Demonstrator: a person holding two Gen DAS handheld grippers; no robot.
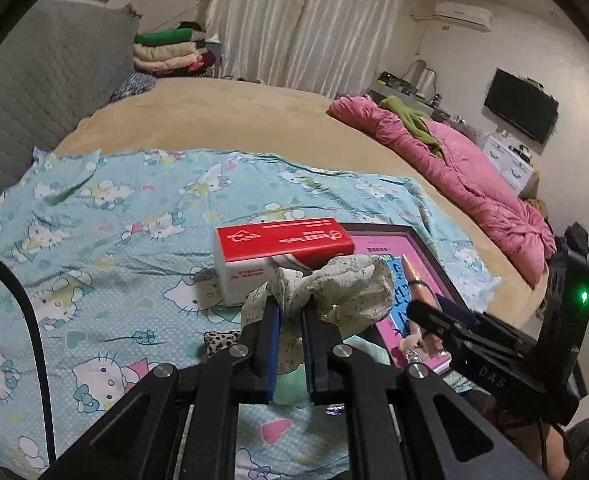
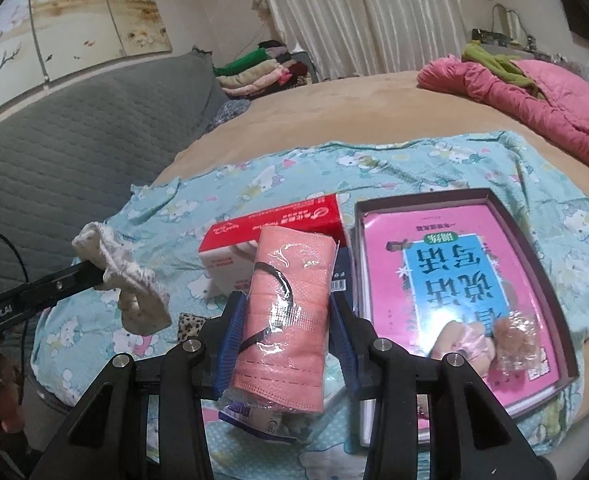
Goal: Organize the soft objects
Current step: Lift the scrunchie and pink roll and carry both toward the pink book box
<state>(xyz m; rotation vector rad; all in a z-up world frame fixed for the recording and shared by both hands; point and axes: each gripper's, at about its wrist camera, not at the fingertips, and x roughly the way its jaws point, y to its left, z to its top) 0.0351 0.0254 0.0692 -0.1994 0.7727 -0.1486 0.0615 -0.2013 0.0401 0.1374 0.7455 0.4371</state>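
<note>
My left gripper point(image 1: 291, 312) is shut on a cream floral scrunchie point(image 1: 334, 288) and holds it above the Hello Kitty cloth point(image 1: 106, 240). The right wrist view shows it too point(image 2: 124, 280), hanging from the left gripper point(image 2: 94, 276). My right gripper point(image 2: 288, 308) is shut on a pink face mask in clear wrap point(image 2: 286, 312), held above the cloth point(image 2: 414, 168). In the left wrist view the right gripper point(image 1: 426, 308) is over the dark box point(image 1: 430, 256), with the pink mask point(image 1: 414, 280) edge-on.
A red and white tissue box point(image 1: 278, 256) lies on the cloth. The dark box point(image 2: 542, 264) holds a pink book point(image 2: 454, 280) and a small bag of brown bits point(image 2: 518, 336). A leopard-print item point(image 2: 190, 326) lies below. A pink quilt point(image 1: 454, 168) lies at the right.
</note>
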